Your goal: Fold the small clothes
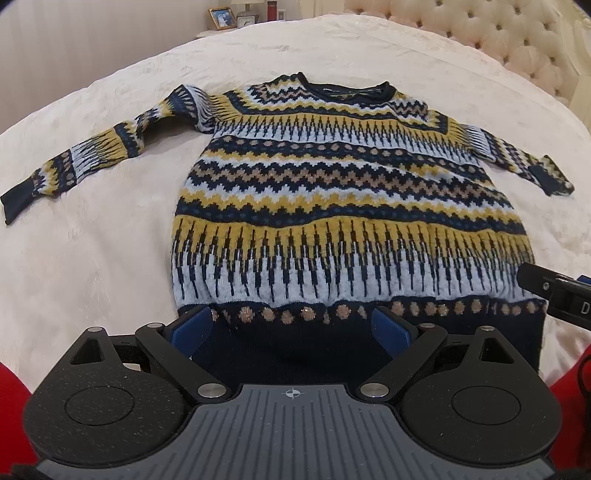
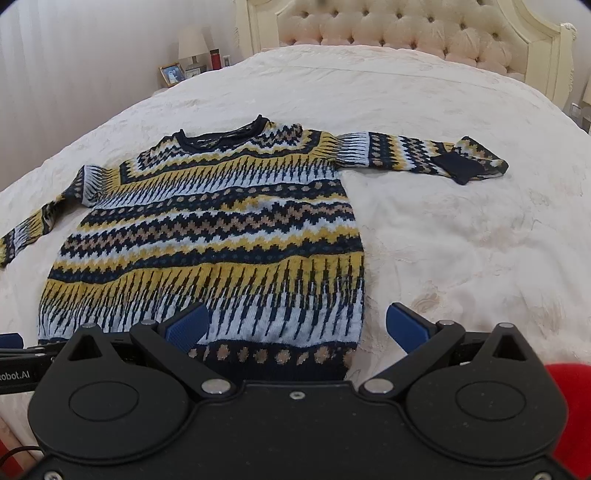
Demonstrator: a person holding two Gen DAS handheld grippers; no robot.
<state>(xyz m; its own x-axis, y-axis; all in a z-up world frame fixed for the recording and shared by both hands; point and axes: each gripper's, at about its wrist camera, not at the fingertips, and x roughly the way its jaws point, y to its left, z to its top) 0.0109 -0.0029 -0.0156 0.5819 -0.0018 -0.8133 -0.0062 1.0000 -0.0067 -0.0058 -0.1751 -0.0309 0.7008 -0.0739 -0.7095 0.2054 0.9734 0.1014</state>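
Flat out: navy, yellow and white patterned knit sweater (image 1: 347,192) lies face up on the cream quilted bedspread (image 1: 92,266), both sleeves spread.
Left gripper (image 1: 291,328), blue pads wide apart, hovers over the navy hem, grasping nothing. Right gripper (image 2: 297,325), likewise released, straddles the hem's right corner. Tufted cream headboard (image 2: 399,26) and framed photo (image 2: 171,74) behind.

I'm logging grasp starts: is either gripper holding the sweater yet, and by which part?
Nothing is held. Left gripper and right gripper both gape open over the sweater's hem.
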